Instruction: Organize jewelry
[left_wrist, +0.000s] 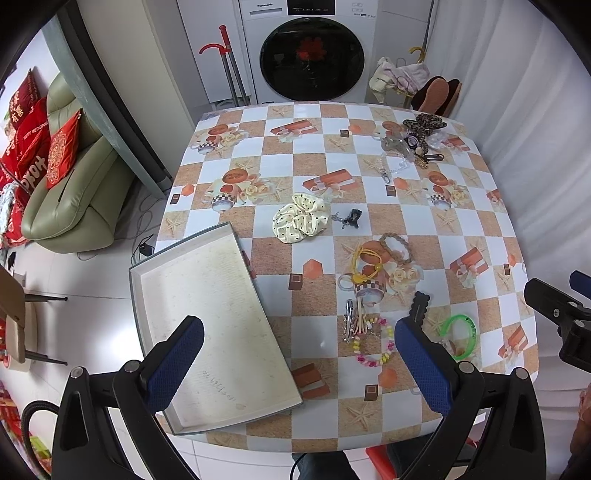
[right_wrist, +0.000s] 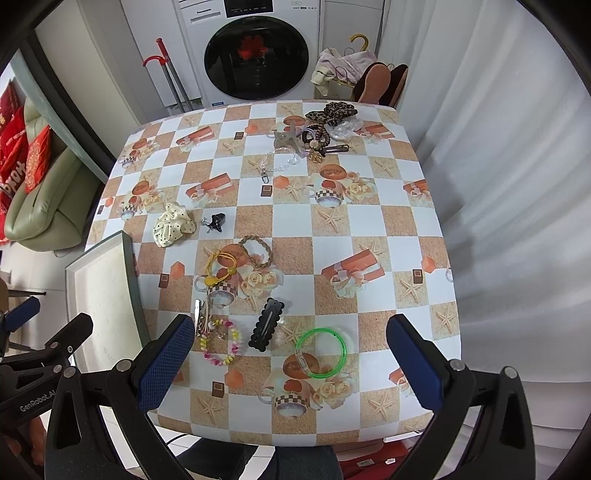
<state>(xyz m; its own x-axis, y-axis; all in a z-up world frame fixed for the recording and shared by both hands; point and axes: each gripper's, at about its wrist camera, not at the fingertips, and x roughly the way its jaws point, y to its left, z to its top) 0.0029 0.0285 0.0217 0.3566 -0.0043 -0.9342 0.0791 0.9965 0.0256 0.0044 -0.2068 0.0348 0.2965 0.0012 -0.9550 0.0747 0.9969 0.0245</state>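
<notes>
A shallow white tray (left_wrist: 207, 317) lies at the table's near left corner; it also shows in the right wrist view (right_wrist: 99, 295). Near the front lie a green bangle (right_wrist: 325, 352), a black hair clip (right_wrist: 266, 325), a pastel bead bracelet (right_wrist: 221, 343) and a silver clip (right_wrist: 198, 312). Behind them lie a yellow hair tie (right_wrist: 221, 266), a braided band (right_wrist: 256, 251), a cream dotted scrunchie (right_wrist: 171, 223) and a small black clip (right_wrist: 216, 221). My left gripper (left_wrist: 299, 365) is open and empty above the tray's right edge. My right gripper (right_wrist: 290, 363) is open and empty above the bangle.
A pile of more accessories (right_wrist: 325, 129), with a leopard bow and a clear chain, sits at the table's far right. A washing machine (right_wrist: 255, 55) stands behind the table. A sofa (left_wrist: 74, 192) is to the left, a white curtain (right_wrist: 498, 184) to the right.
</notes>
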